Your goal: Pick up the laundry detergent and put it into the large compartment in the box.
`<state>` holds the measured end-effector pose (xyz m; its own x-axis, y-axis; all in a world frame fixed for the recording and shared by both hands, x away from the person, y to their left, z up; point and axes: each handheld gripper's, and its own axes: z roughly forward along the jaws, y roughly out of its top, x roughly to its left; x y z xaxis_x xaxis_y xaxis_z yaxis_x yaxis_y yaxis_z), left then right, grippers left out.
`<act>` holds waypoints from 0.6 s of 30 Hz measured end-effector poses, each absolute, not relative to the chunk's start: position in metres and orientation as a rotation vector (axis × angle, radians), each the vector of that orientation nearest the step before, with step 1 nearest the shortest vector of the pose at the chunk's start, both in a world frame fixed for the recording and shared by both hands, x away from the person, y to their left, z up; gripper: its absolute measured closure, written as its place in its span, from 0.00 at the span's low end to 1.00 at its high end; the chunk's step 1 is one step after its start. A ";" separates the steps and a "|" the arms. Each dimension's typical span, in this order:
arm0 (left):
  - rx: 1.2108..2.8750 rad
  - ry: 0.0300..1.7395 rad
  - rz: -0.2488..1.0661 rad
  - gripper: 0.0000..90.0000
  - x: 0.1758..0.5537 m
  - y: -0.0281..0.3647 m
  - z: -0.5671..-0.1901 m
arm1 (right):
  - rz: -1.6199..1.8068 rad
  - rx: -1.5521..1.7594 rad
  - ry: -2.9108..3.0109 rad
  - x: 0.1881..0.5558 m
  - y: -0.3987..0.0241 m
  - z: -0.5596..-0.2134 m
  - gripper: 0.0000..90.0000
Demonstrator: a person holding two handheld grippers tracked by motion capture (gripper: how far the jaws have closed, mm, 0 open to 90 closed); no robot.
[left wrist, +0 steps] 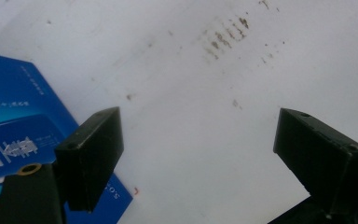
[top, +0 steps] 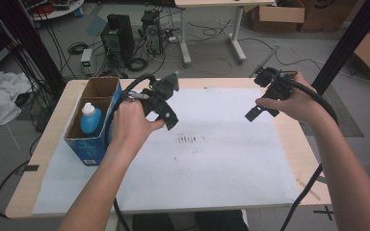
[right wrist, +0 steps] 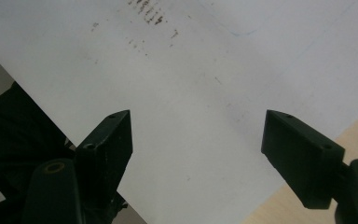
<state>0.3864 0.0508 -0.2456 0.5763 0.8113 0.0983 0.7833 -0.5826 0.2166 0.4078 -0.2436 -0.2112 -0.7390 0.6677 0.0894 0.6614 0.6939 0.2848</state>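
1. Nearest to us, our two forearms come in from the bottom edge of the high view, and both grippers hang above the table with nothing in them.
2. Our left gripper has its jaws wide apart; in its own view we see only stained white paper between them, and the blue box sits just past the left-hand jaw.
3. Our right gripper also has its jaws wide apart, over bare paper close to where the sheet ends and the wood of the table begins.
4. The thing closest to our left hand is the box: a blue carton, open at the top, brown cardboard inside, white lettering on its side (too blurred for us to read). It stands on the left part of the table, right beside our left hand.
5. Inside the box stands a small bottle, upright, with a blue body and a white cap, in the nearer half of the carton.
6. In the middle of the paper there is a patch of brown smudges, between the two grippers and a little nearer to us.
7. Nothing lies between our left gripper and the box apart from our own hand.
8. Beyond the table, on the floor, we see computer cases, loose cables and cardboard cartons.
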 end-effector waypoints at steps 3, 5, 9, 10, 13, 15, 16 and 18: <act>2.677 1.336 0.297 0.18 0.386 0.046 -0.250 | 0.486 1.108 2.877 0.406 -0.243 -0.207 0.27; 2.669 1.330 0.283 0.18 0.386 0.044 -0.252 | 0.485 1.110 2.873 0.405 -0.242 -0.206 0.27; 2.684 1.322 0.285 0.18 0.386 0.041 -0.257 | 0.481 1.095 2.879 0.404 -0.240 -0.205 0.27; 2.685 1.322 0.285 0.18 0.385 0.041 -0.257 | 0.481 1.089 2.882 0.404 -0.239 -0.204 0.27; 2.688 1.325 0.282 0.18 0.385 0.042 -0.259 | 0.481 1.075 2.874 0.404 -0.237 -0.204 0.25; 2.684 1.334 0.279 0.18 0.385 0.043 -0.259 | 0.476 1.079 2.875 0.404 -0.236 -0.204 0.26; 2.685 1.332 0.276 0.18 0.385 0.043 -0.258 | 0.478 1.076 2.874 0.404 -0.236 -0.204 0.26; 2.683 1.330 0.276 0.18 0.384 0.043 -0.258 | 0.474 1.078 2.875 0.403 -0.236 -0.203 0.26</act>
